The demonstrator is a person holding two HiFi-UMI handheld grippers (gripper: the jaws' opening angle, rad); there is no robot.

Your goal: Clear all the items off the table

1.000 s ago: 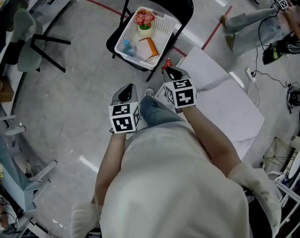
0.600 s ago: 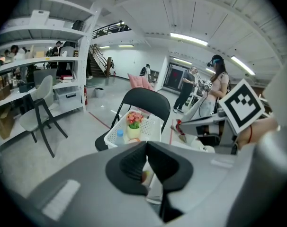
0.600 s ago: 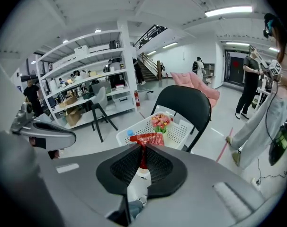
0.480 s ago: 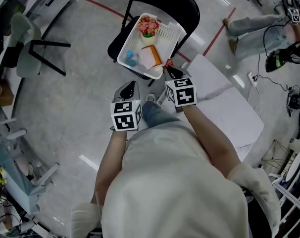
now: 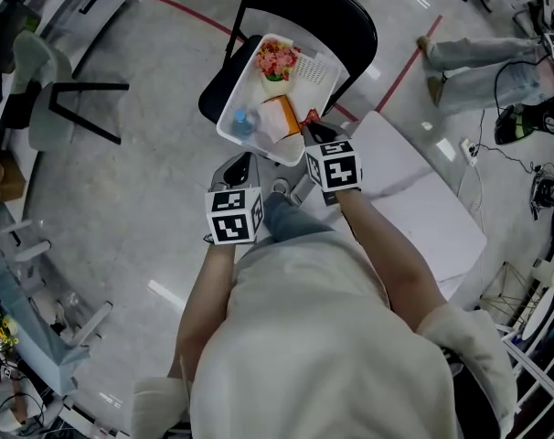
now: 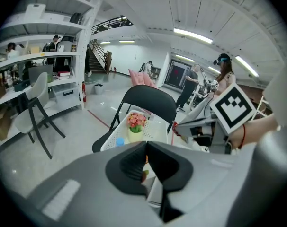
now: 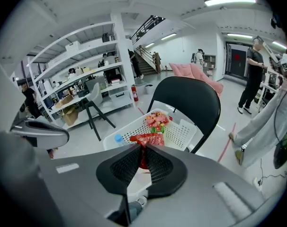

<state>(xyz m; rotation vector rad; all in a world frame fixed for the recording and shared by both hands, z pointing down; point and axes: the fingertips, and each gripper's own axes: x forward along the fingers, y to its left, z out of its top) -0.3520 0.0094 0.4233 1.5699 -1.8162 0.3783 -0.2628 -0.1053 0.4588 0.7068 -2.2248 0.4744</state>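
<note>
A white basket [image 5: 238, 82] stands on the seat of a black folding chair [image 5: 350, 16]. It holds a pot of pink flowers [image 5: 275, 62], a blue-capped bottle [image 5: 243, 124] and an orange box [image 5: 282, 117]. My right gripper [image 5: 311, 128] is shut on a crumpled red packet [image 7: 148, 140], which hangs at the basket's near rim [image 7: 134, 135]. My left gripper [image 5: 241, 165] is beside it, just short of the basket, its jaws shut with nothing seen between them [image 6: 146, 144]. The white table [image 5: 414, 190] lies to my right, bare where it shows.
A grey office chair [image 5: 48, 80] and shelving stand at the left. A person's legs [image 5: 478, 53] stretch across the floor at the upper right, with cables [image 5: 533, 167] nearby. Red floor tape [image 5: 190, 12] runs behind the chair.
Both grippers have moved toward the chair, so the basket now lies right in front of them. The red packet has stayed in the right gripper.
</note>
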